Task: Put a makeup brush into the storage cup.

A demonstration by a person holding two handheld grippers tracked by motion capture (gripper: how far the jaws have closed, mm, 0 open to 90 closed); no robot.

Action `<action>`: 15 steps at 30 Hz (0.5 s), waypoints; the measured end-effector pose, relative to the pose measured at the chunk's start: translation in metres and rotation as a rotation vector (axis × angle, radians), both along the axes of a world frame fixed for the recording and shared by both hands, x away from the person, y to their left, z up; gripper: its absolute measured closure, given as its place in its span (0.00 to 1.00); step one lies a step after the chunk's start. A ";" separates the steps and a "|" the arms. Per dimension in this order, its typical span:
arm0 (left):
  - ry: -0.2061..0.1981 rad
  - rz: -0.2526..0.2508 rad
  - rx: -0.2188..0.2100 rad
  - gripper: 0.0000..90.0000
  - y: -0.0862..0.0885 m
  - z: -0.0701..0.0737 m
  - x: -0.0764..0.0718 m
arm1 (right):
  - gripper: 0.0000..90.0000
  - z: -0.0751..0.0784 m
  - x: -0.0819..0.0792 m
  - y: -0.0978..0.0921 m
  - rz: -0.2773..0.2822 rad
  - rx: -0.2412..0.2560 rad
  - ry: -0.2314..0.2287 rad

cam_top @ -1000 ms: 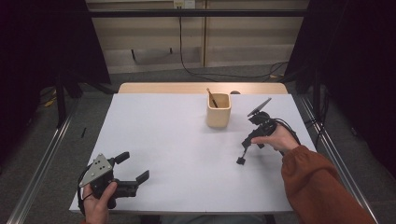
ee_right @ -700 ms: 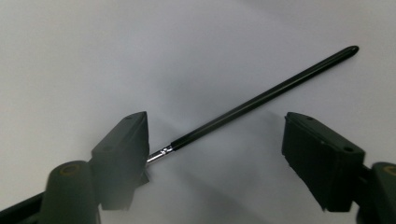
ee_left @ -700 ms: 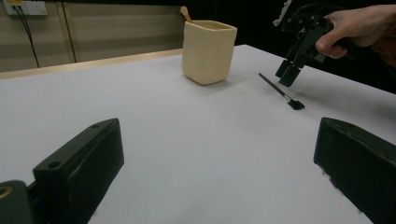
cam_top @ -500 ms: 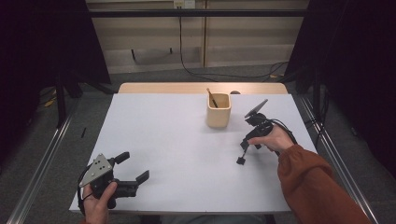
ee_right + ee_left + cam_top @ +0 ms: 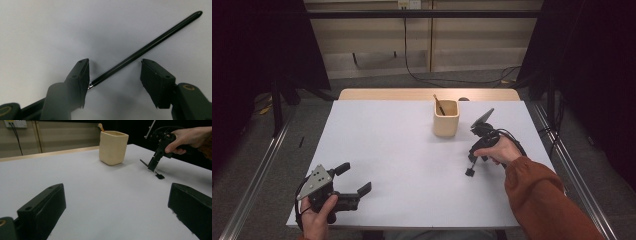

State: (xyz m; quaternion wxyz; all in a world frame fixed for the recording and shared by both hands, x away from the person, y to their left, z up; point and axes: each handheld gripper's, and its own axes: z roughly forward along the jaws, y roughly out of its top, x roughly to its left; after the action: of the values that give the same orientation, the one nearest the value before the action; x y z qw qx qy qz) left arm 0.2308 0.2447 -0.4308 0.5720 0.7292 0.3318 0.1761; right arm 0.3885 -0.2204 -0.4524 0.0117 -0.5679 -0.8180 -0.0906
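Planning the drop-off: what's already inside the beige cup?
A wooden stick handle pokes above the rim of the beige cup, leaning toward the back left. The cup's wall hides its lower end and anything else inside.

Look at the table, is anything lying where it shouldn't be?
A thin black stick lies flat on the white table, between the open jaws of the right hand-held gripper. The beige cup stands upright with a wooden stick in it. Nothing is spilled or broken.
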 end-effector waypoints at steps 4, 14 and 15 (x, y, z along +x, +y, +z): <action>-0.001 0.000 0.002 0.02 0.000 0.000 0.000 | 0.49 -0.001 -0.003 0.008 0.005 -0.069 -0.024; -0.002 -0.003 0.004 0.02 0.001 0.000 0.000 | 0.71 0.000 0.000 -0.004 0.004 -0.053 -0.027; -0.003 -0.003 0.004 0.02 0.000 0.000 0.000 | 0.72 0.000 0.000 -0.004 0.005 -0.053 -0.029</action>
State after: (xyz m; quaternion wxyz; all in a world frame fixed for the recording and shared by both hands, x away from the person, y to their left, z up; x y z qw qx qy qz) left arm 0.2303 0.2452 -0.4308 0.5713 0.7307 0.3293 0.1768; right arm 0.3884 -0.2248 -0.4520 -0.0148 -0.5646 -0.8216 -0.0770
